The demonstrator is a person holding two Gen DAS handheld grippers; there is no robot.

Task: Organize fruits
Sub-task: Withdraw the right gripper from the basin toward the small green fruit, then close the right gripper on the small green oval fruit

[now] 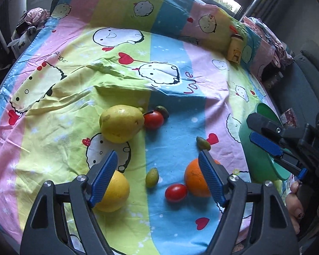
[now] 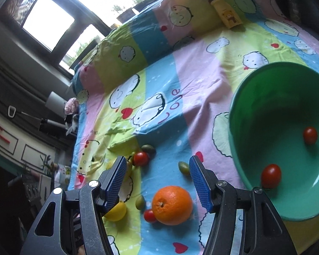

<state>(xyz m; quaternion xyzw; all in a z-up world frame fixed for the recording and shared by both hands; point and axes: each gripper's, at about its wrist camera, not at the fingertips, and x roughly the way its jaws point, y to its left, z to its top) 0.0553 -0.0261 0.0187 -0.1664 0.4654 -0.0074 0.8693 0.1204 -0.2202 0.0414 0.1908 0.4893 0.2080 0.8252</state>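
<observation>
Fruits lie on a cartoon bedsheet. In the left wrist view I see a pear, a yellow citrus, an orange, two cherry tomatoes and small green olives. My left gripper is open and empty above them. My right gripper is open and empty over the orange; it also shows in the left wrist view beside the green bowl. The green bowl holds two cherry tomatoes.
A small yellow bottle leans on the pillow at the back right, also in the right wrist view. The sheet is rumpled at the left. Dark furniture and clutter border the bed on both sides.
</observation>
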